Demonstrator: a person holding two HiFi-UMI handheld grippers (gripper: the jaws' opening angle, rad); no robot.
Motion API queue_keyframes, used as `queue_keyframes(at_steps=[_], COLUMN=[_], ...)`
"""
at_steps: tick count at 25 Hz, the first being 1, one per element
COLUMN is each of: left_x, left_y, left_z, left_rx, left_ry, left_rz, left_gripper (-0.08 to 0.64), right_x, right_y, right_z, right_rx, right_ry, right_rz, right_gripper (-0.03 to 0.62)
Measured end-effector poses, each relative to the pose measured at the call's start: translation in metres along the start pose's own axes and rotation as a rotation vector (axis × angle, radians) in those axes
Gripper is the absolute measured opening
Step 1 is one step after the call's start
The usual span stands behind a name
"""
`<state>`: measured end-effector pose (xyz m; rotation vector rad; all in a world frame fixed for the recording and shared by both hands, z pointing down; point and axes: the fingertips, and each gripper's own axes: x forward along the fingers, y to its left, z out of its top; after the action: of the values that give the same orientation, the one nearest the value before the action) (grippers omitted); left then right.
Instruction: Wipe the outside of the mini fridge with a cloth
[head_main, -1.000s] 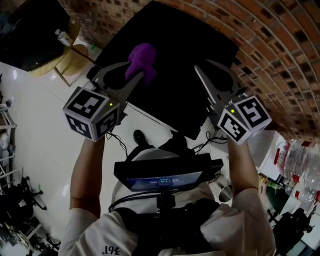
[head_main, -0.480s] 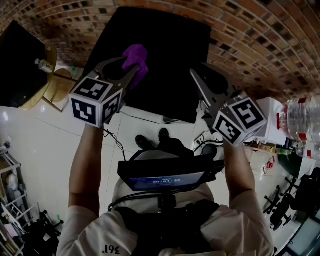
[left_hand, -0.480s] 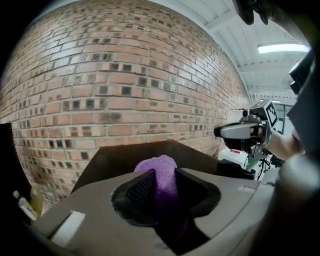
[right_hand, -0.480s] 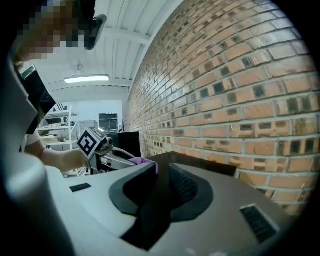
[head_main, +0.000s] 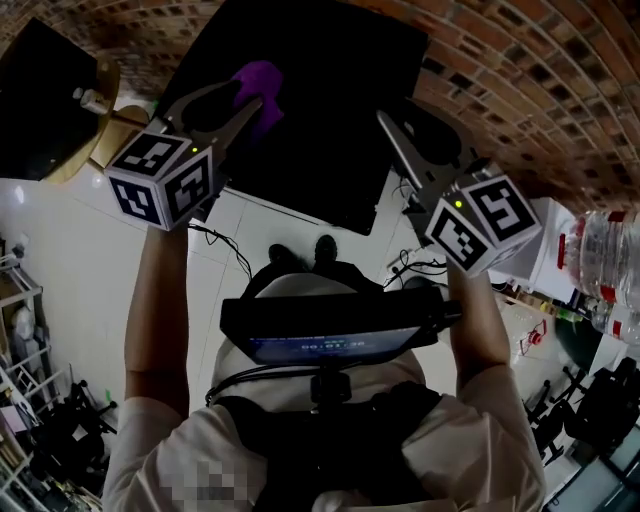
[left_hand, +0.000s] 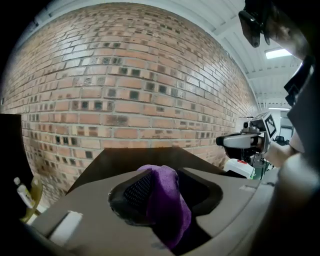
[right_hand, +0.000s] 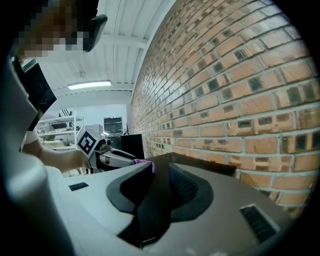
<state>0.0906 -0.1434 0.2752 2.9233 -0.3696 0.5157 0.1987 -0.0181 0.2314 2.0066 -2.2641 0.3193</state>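
Over the top of the black mini fridge (head_main: 330, 150), close to the brick wall (head_main: 520, 80), both tools hang in the air. The left gripper (head_main: 248, 105) has the purple cloth (head_main: 258, 85) between its jaws. Those jaws have just been opening, but the cloth sits bunched between the pads and they look to be pressing on it (a soft hold, I think, not a hard squeeze). The cloth is over the back left part of the fridge top. I cannot tell if it touches the top or floats just above it. The right gripper (head_main: 392, 128) is over the right side of the top. Its jaws have just been opening too, and now they stand a little bit apart with nothing between them.

How much is done? The fridge is dark, and I see no wet marks or clean stripes on it, so the pictures do not show which parts got wiped. My guess is that the job is on the top part and far from over. The sides and the front door look like work for later, and the cloth must not slip out of the loose jaws before then
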Motion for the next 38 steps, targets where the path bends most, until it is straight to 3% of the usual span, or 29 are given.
queue_keyframes(at_steps=[5,10,16,26,34,38], left_x=[-0.008,-0.013,-0.02,-0.027,-0.035,-0.041], left_y=[0.007,0.009,0.013,0.019,0.023,0.025], left_z=[0.002,0.006,0.016,0.02,0.016,0.018], left_rx=[-0.009,-0.027,-0.056,-0.064,-0.114,-0.147], left_ry=[-0.031,-0.087,-0.15,-0.149,-0.168,-0.214], left_rz=[0.026,-0.032,-0.164,-0.372,-0.43,-0.44], left_gripper=[0.166,0.166,0.166,0.166,0.164,0.076], right_x=[0.006,0.012,0.026,0.04,0.058,0.075], right_y=[0.003,0.013,0.016,0.044,0.055,0.059], right_z=[-0.005,-0.005,-0.006,-0.004,-0.01,-0.025], right_rx=[0.009,0.021,0.053,0.075,0.096,0.132], right_ry=[0.007,0.013,-0.001,-0.022,-0.026,0.01], right_rz=[0.016,-0.013,-0.143,-0.343,-0.469,-0.483], right_gripper=[0.123,0.124,0.124,0.124,0.126,0.126])
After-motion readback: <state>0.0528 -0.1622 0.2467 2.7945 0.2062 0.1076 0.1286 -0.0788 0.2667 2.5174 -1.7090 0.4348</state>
